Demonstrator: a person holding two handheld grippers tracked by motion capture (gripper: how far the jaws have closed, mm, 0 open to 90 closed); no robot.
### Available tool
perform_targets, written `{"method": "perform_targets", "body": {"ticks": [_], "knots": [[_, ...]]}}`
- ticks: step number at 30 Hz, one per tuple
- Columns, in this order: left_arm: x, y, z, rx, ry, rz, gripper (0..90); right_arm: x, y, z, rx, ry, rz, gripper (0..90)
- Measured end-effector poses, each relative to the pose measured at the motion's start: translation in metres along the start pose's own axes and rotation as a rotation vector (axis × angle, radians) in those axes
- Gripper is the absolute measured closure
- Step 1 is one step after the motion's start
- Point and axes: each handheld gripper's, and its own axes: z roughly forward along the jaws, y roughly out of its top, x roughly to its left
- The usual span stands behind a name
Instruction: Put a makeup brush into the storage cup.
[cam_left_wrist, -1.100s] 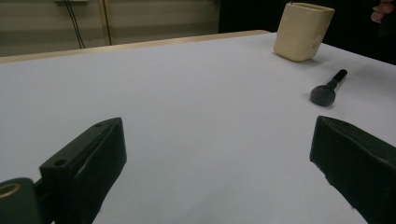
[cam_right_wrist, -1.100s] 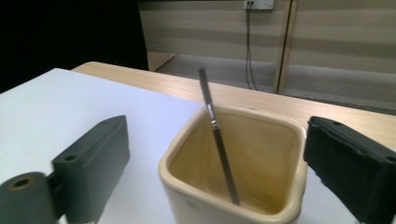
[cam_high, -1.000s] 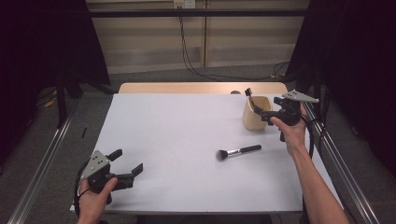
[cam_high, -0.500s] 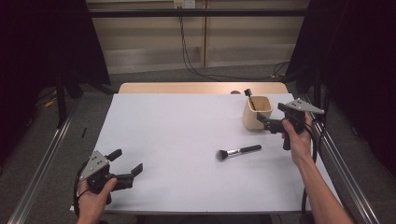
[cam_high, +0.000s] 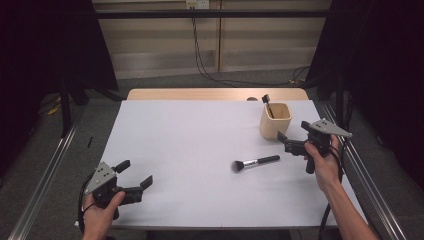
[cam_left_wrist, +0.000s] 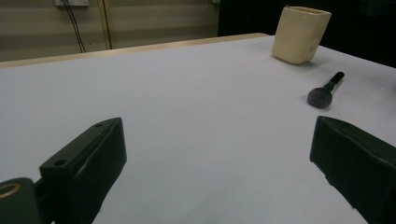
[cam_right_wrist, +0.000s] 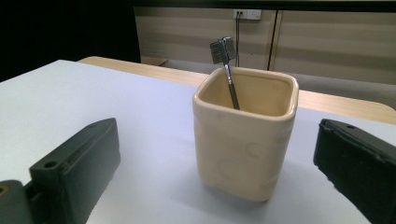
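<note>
Right tongs (cam_high: 292, 141) are spread wide with nothing between them, held just off the cream cup (cam_high: 275, 120), which sits right beside them toward 11 o'clock in the high view. From the right gripper view the cup (cam_right_wrist: 246, 135) stands upright dead ahead between the two black jaws, not touching either one, and there's a small metal-handled comb brush (cam_right_wrist: 225, 65) leaning inside it with its head poking above the rim. The right hand (cam_high: 322, 162) grips the handle at about 4 o'clock on the surface (cam_high: 200, 150).

Left tongs (cam_high: 134, 176) are also spread, empty, parked way down at 7 o'clock near the front edge of the surface, with the left hand (cam_high: 100, 210) wrapped around the handle. Their jaws point across toward the right side.

Between the two, the makeup brush (cam_high: 255, 162) lies flat on the white surface, fluffy dark head toward 8 o'clock, black handle toward 2 o'clock. It's near the right tongs, just below and left of them, and well apart from the left ones. In the left gripper view it (cam_left_wrist: 324, 91) shows far off at upper right, with the cup (cam_left_wrist: 301, 33) behind it.
</note>
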Motion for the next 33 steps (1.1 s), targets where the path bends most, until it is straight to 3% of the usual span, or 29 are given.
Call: {"method": "perform_targets", "body": {"ticks": [13, 21, 27, 29, 33], "knots": [[0.0, -0.001, -0.002, -0.002, 0.01, 0.0, 3.8, 0.007, -0.015, -0.023, -0.011, 0.002, 0.004, 0.3], [0.004, -0.002, -0.005, -0.027, 0.035, -0.025, 3.1, 0.011, -0.028, -0.039, -0.016, -0.006, 0.016, 0.3], [0.002, -0.003, -0.008, -0.03, 0.041, -0.005, 3.2, 0.011, -0.038, -0.053, -0.012, -0.007, 0.02, 0.1], [0.002, -0.003, -0.009, -0.03, 0.044, -0.004, 3.3, 0.013, -0.043, -0.058, -0.007, 0.001, 0.002, 0.1], [0.002, -0.003, -0.01, -0.033, 0.049, -0.013, 3.3, 0.015, -0.048, -0.064, -0.011, 0.017, 0.016, 0.1]]}}
